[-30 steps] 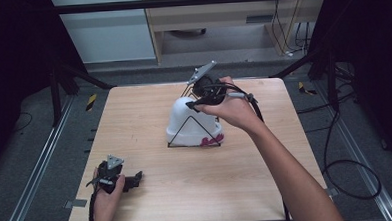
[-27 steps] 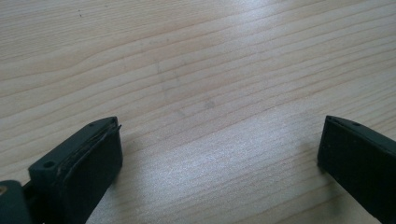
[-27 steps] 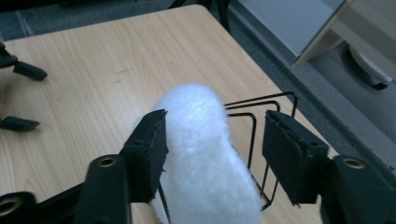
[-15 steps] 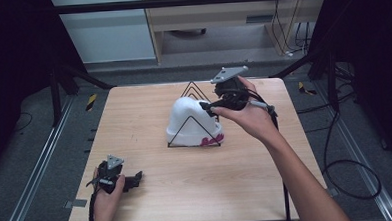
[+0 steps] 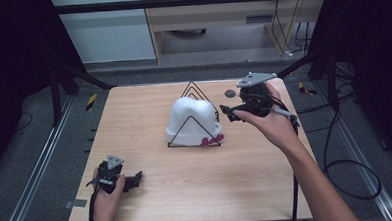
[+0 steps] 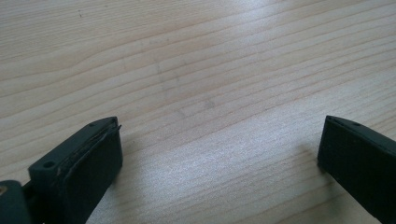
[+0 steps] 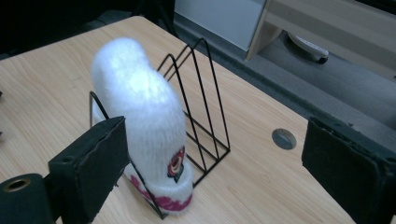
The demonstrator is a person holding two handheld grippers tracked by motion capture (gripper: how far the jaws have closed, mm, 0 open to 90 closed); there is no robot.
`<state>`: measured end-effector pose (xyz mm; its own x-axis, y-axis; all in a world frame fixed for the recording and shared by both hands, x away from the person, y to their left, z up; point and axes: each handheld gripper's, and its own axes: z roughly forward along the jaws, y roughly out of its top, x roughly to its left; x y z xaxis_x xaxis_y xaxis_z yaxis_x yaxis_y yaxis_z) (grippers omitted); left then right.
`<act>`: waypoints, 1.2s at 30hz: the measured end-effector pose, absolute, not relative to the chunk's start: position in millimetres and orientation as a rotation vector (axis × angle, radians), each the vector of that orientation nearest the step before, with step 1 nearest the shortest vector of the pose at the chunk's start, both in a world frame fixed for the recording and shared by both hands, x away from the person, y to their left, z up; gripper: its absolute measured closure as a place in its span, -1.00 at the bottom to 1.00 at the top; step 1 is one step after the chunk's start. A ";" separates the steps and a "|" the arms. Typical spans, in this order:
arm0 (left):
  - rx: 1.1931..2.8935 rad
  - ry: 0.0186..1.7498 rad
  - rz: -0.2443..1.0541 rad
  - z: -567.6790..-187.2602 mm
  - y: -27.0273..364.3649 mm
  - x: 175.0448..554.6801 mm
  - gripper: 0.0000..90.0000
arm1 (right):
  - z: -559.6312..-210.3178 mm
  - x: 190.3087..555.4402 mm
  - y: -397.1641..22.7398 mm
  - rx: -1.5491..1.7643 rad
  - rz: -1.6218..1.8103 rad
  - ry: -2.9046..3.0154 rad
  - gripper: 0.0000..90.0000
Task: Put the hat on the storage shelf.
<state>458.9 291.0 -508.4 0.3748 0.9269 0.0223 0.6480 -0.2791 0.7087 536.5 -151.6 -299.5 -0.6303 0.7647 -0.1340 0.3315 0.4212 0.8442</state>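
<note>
- White knit hat (image 5: 193,121) sits draped over a black wire rack (image 5: 194,118) at mid-desk, upright, crown up, pink-patterned cuff at the base; its long axis runs along the rack's row of triangular wires.
- Right gripper (image 5: 232,111) hovers just beside the hat's right side, apart from it; its jaws have just been opening and stand wide, nothing between them. In the right gripper view the hat (image 7: 140,121) lies ahead and toward the left jaw, not between the pads.
- Left gripper (image 5: 132,181) rests near the front-left corner, well apart from the hat, jaws spread, nothing gripped; its view shows bare wood (image 6: 196,93).
- Judgement: right hand is clearly the nearer; any re-grasp means moving back leftward toward the hat.
- Desk (image 5: 134,123): pale wood grain, a round grommet (image 5: 230,93) behind the rack. Room: dark surround, metal frame, cables on the floor.
</note>
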 end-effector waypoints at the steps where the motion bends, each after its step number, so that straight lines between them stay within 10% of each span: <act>1: 2.026 1.352 0.589 -508.4 291.1 458.9 -1.00 | -300.5 535.4 -154.6 0.927 1.122 2.167 -0.85; 36: 2.026 1.352 0.589 -508.4 291.0 458.9 -1.00 | -379.2 500.0 -224.5 1.099 1.012 2.155 -0.79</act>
<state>458.9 291.0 -508.4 0.3747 0.9269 0.0225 0.6479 -0.2791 0.7088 500.0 -224.5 -379.2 -0.5403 0.8348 -0.1057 0.4516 0.3937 0.8007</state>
